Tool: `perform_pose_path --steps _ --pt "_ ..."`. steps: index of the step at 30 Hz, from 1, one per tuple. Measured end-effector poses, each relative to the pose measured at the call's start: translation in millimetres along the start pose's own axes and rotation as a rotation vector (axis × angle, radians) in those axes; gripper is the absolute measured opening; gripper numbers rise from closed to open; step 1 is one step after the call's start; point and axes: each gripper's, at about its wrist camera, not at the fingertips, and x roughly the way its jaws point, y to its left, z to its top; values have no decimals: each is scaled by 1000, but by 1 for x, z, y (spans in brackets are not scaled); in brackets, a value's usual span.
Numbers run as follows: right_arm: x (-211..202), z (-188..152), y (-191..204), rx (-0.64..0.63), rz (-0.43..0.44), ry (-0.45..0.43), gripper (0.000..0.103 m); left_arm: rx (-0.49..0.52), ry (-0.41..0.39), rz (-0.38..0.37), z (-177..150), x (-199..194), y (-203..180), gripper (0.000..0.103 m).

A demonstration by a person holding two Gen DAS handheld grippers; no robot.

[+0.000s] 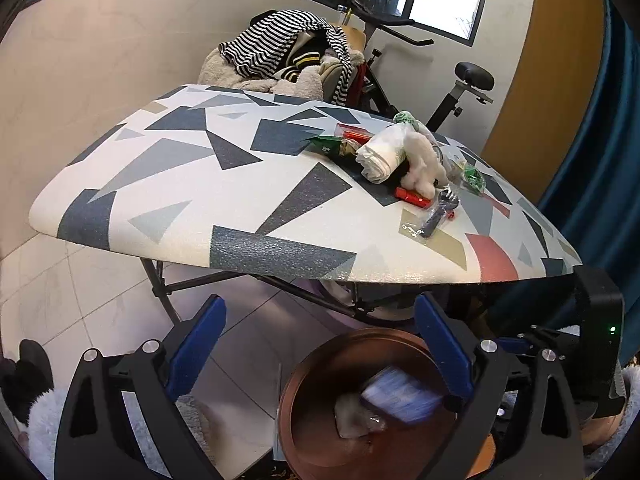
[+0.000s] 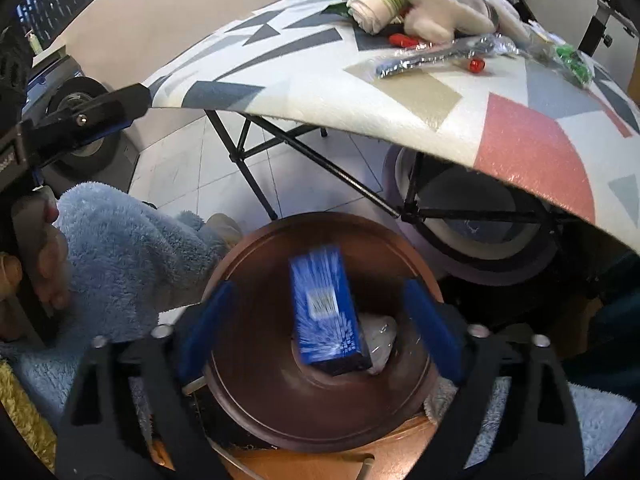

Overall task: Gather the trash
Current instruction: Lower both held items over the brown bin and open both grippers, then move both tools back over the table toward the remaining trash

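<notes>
A copper-brown round bin (image 2: 248, 412) stands on the floor below the table edge; it also shows in the left wrist view (image 1: 316, 364). A blurred blue box (image 2: 326, 312) is in the bin's opening above a crumpled white wrapper (image 2: 382, 340); the box also shows in the left wrist view (image 1: 400, 396). My right gripper (image 2: 320, 320) is open directly over the bin, jaws apart on either side of the box. My left gripper (image 1: 320, 340) is open and empty beside the bin. Trash lies on the patterned table (image 1: 200, 184): white crumpled paper (image 1: 380, 152), a red wrapper (image 1: 412, 196), a wrapped plastic fork (image 1: 438, 212), a green wrapper (image 1: 328, 144).
A white plush toy (image 1: 420, 164) and a green packet (image 1: 474, 178) lie among the trash. A chair piled with clothes (image 1: 288, 52) and an exercise bike (image 1: 460, 92) stand behind the table. Folding table legs (image 2: 256, 168) and a round floor cushion (image 2: 472, 216) are beneath it.
</notes>
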Motion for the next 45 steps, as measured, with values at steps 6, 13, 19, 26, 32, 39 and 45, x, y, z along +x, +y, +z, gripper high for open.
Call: perform_pose_path --steps 6,13,19,26,32,39,45 --pt "-4 4 -9 44 -43 -5 97 22 -8 50 0 1 -3 93" --pt "-19 1 -19 92 -112 -54 97 76 -32 118 0 -2 -16 95" --pt "-29 5 -29 121 -167 -82 97 144 -70 115 3 -12 -28 95" --pt "-60 10 -49 178 -113 -215 97 194 -160 126 22 -32 -34 95" --pt "-84 24 -62 170 -147 -278 97 182 -180 138 45 -37 -28 95" --pt "-112 38 -70 84 -207 -317 97 223 -207 149 69 -42 -30 95" --pt "-129 52 -90 114 -296 -340 97 203 -214 140 90 -39 -24 96"
